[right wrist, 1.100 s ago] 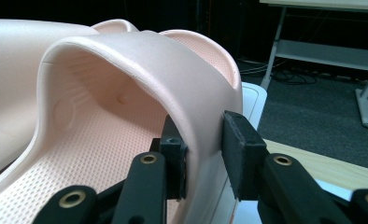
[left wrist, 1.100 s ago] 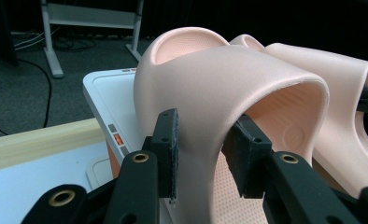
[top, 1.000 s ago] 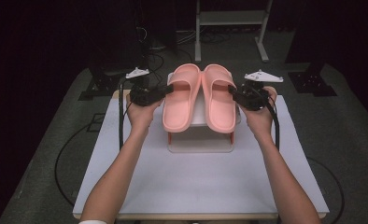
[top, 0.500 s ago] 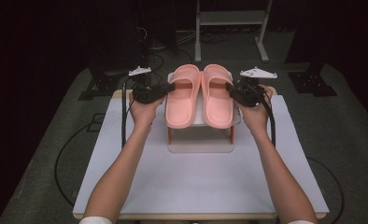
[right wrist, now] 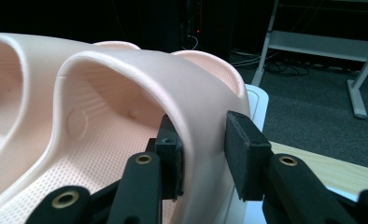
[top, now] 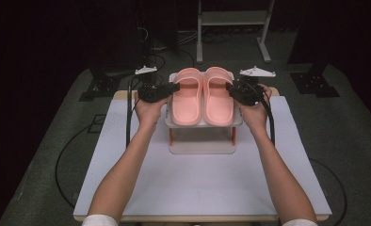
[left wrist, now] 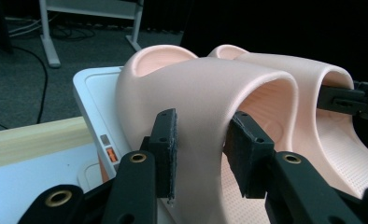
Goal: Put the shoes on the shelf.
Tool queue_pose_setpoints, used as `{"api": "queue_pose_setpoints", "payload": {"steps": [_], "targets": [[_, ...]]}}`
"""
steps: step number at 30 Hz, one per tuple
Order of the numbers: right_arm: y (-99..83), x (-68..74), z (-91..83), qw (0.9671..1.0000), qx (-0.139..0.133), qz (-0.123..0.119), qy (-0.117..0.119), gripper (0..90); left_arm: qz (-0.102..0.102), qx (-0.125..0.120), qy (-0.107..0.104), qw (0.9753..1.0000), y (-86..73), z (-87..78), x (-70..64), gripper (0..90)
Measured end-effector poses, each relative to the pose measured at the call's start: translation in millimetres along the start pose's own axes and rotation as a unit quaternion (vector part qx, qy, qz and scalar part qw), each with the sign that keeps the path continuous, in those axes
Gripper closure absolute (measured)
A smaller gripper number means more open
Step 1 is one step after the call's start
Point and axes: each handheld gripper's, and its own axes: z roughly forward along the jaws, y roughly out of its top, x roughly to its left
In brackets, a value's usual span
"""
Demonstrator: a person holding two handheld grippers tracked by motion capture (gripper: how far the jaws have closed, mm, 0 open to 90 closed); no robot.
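Two pink slippers lie side by side on the top shelf of a white rack (top: 167, 120) at the far middle of the table. My left gripper (top: 174, 87) is shut on the outer side of the left slipper's (top: 188, 99) strap, one pad outside and one inside, as the left gripper view shows at the gripper (left wrist: 203, 154) and slipper (left wrist: 210, 93). My right gripper (top: 230, 88) holds the right slipper (top: 219, 99) the same way. In the right gripper view its jaws (right wrist: 203, 154) clamp that strap wall (right wrist: 191, 84).
The rack has a lower shelf (top: 202, 143) on orange posts. Bare white tabletop (top: 197, 183) stretches between the rack and the person. Behind the table, a grey metal stand (top: 230, 19) and dark equipment bases stand on the carpet, and cables (top: 63, 155) loop on the floor at left.
Both grippers have carried the pair of slippers slightly away and down, and the slippers now rest on the rack's top shelf. The jaws remain clamped on the straps.
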Motion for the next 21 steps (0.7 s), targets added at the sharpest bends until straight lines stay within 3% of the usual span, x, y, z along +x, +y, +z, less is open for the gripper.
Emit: {"api": "queue_pose_setpoints", "payload": {"steps": [21], "targets": [[4.3,1.0,12.9,0.9999,-0.003,-0.004,-0.016,66.7,-0.008,-0.006,0.005,0.9999,2.2,8.7,6.1,64.2]]}}
